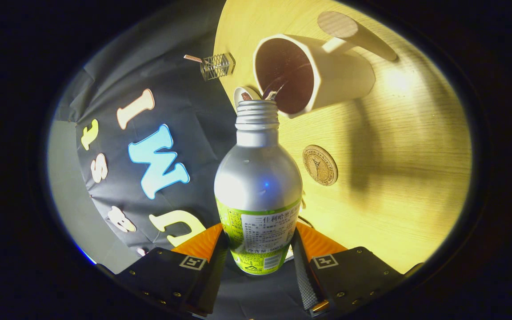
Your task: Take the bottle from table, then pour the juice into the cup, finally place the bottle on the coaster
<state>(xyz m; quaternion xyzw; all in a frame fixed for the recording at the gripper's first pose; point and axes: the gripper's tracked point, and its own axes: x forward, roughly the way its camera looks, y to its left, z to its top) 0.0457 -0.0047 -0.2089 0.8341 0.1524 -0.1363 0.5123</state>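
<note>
Here the claw [259, 255] clamps the bottle [258, 186], its long axis aiming its mouth into the cup [314, 73].

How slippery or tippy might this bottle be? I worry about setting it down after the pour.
The bottle, clamped between the gripper fingers, looks like smooth metal, so probably slippery. Its tall, narrow body may tip easily on the small coaster.

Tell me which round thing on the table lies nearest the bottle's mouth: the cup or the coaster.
The white cup. Its dark opening sits right at the mouth of the bottle clamped in the gripper; the round coaster lies flat beside the bottle's shoulder.
</note>
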